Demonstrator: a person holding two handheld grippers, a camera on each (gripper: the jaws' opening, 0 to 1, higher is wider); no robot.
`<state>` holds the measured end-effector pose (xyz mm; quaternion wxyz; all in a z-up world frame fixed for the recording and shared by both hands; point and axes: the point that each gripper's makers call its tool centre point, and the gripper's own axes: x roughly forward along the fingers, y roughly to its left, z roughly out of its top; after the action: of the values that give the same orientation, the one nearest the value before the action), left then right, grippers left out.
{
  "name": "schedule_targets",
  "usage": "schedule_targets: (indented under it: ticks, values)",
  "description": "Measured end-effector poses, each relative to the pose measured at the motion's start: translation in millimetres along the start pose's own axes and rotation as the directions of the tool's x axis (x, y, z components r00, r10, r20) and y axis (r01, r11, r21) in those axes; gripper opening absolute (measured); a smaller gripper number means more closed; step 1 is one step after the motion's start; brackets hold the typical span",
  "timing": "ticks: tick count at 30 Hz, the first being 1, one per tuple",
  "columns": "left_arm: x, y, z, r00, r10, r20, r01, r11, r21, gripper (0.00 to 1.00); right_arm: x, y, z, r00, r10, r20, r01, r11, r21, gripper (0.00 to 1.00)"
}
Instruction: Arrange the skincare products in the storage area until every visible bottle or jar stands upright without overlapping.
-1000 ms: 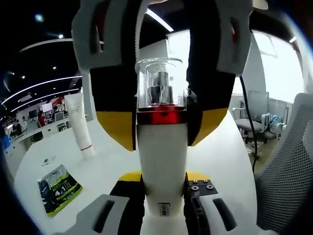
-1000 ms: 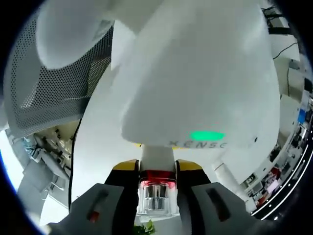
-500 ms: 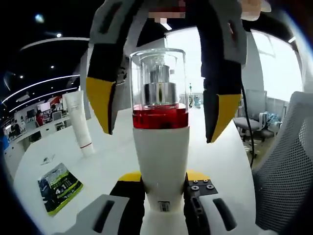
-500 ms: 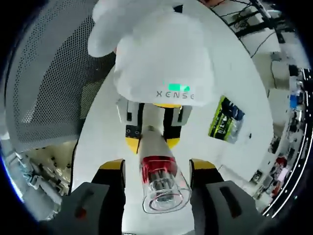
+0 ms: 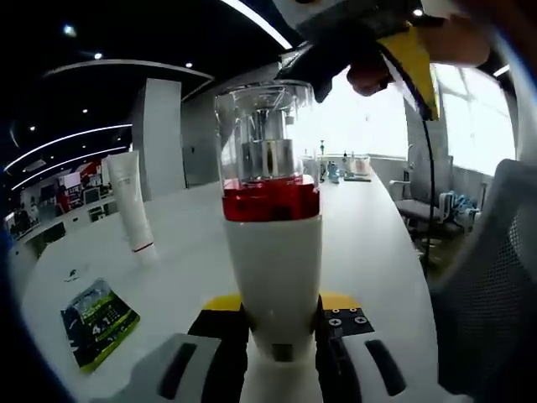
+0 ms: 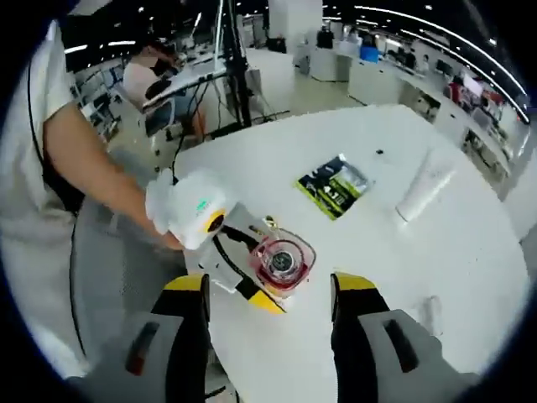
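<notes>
A bottle (image 5: 273,243) with a white body, a red band and a clear cap sits between my left gripper's (image 5: 281,306) jaws, held by its lower body with the cap pointing away. From the right gripper view I look down onto the bottle's cap (image 6: 281,259), held above the near part of the white table (image 6: 369,252) by the left gripper (image 6: 226,243) in a white-gloved hand. My right gripper (image 6: 270,285) stands open and well back from the bottle. It also reaches into the top right of the left gripper view (image 5: 377,54). A white tube (image 5: 130,201) stands upright on the table (image 6: 424,185).
A green sachet (image 5: 96,323) lies flat on the table (image 6: 334,185). A small clear item (image 6: 430,312) rests near the table's right edge. A mesh chair (image 6: 109,277) stands by the near edge, and another person (image 6: 151,71) sits at a desk behind.
My right gripper was shut around the bottle's cap, then opened and pulled far back from it. The left gripper keeps its hold on the bottle.
</notes>
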<state>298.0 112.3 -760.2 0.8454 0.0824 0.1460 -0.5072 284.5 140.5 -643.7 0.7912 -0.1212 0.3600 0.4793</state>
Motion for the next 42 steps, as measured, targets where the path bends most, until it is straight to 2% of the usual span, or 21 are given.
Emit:
schedule_targets:
  ticks: [3, 5, 7, 8, 10, 11, 15, 17, 20, 22, 25, 28, 31, 34, 37, 38, 41, 42]
  values:
    - [0.3, -0.1, -0.1, 0.999, -0.029, -0.012, 0.030, 1.000, 0.005, 0.29, 5.8, -5.3, 6.8, 0.997, -0.003, 0.073, -0.004, 0.996, 0.092, 0.51]
    - [0.3, -1.9, -0.4, 0.998, -0.064, -0.020, 0.065, 0.998, 0.012, 0.29, 11.3, -7.3, 7.7, 0.994, 0.006, 0.107, -0.019, 0.993, 0.117, 0.49]
    - [-0.2, -3.0, -0.8, 0.995, -0.092, -0.029, 0.093, 0.996, 0.018, 0.29, 15.0, -8.8, 5.1, 0.993, 0.014, 0.113, -0.025, 0.994, 0.104, 0.45]
    - [-0.6, -3.3, -1.1, 0.993, -0.109, -0.036, 0.110, 0.993, 0.029, 0.29, 18.8, -3.1, 4.4, 0.991, 0.057, 0.121, -0.069, 0.993, 0.097, 0.42]
    - [-1.1, -3.8, -1.8, 0.990, -0.132, -0.052, 0.134, 0.990, 0.035, 0.29, 23.8, -5.0, 0.1, 0.993, 0.048, 0.107, -0.054, 0.997, 0.050, 0.32]
    - [-1.1, -3.8, -2.0, 0.989, -0.132, -0.063, 0.135, 0.990, 0.043, 0.29, 24.6, -4.5, 1.4, 0.992, 0.049, 0.114, -0.052, 0.998, 0.023, 0.33]
    - [-2.6, -3.1, -2.8, 0.987, -0.136, -0.091, 0.140, 0.989, 0.040, 0.30, 25.3, -2.9, 1.6, 0.993, 0.031, 0.117, -0.032, 0.999, 0.005, 0.31]
    - [-3.6, -2.9, -3.7, 0.986, -0.123, -0.113, 0.130, 0.990, 0.060, 0.31, 25.7, -4.8, 2.4, 0.992, 0.007, 0.126, -0.011, 1.000, 0.027, 0.31]
    - [-9.6, -0.9, -5.5, 0.982, -0.109, -0.153, 0.117, 0.992, 0.044, 0.31, 28.5, -2.5, 5.2, 0.989, -0.035, 0.143, 0.028, 0.998, 0.051, 0.31]
    - [-17.3, 4.3, -3.0, 0.986, -0.069, -0.153, 0.076, 0.996, 0.040, 0.33, 29.8, -4.7, 6.5, 0.986, -0.073, 0.152, 0.062, 0.995, 0.079, 0.31]
    - [-32.8, 12.3, 9.2, 0.991, -0.017, -0.130, 0.019, 1.000, 0.008, 0.37, 30.9, -8.5, 9.4, 0.970, -0.160, 0.186, 0.133, 0.980, 0.146, 0.31]
    - [-49.4, 14.6, 13.0, 0.987, 0.019, -0.158, -0.012, 0.999, 0.046, 0.38, 31.4, -6.7, 10.0, 0.959, -0.202, 0.196, 0.169, 0.970, 0.172, 0.31]
    - [-75.7, 21.4, 18.7, 0.983, 0.075, -0.169, -0.070, 0.997, 0.036, 0.37, 31.0, -8.1, 10.3, 0.951, -0.237, 0.199, 0.194, 0.957, 0.215, 0.31]
    - [-104.1, 24.8, 21.7, 0.978, 0.108, -0.179, -0.106, 0.994, 0.022, 0.37, 32.7, -5.1, 11.5, 0.952, -0.218, 0.216, 0.172, 0.962, 0.211, 0.33]
    - [-133.6, 23.4, 17.5, 0.967, 0.127, -0.222, -0.116, 0.991, 0.065, 0.38, 33.6, -1.2, 5.7, 0.955, -0.218, 0.201, 0.178, 0.964, 0.198, 0.50]
    - [-148.5, 21.6, 13.0, 0.959, 0.136, -0.248, -0.120, 0.990, 0.079, 0.38, 33.1, 1.5, 2.5, 0.955, -0.216, 0.203, 0.177, 0.965, 0.196, 0.56]
    - [-178.8, 22.6, 6.2, 0.945, 0.179, -0.273, -0.166, 0.984, 0.070, 0.40, 34.5, 8.4, -9.9, 0.962, -0.197, 0.189, 0.161, 0.969, 0.189, 0.54]
    - [-189.2, 22.0, 3.3, 0.939, 0.194, -0.285, -0.183, 0.981, 0.064, 0.43, 35.5, 9.1, -13.6, 0.963, -0.198, 0.184, 0.163, 0.968, 0.190, 0.54]
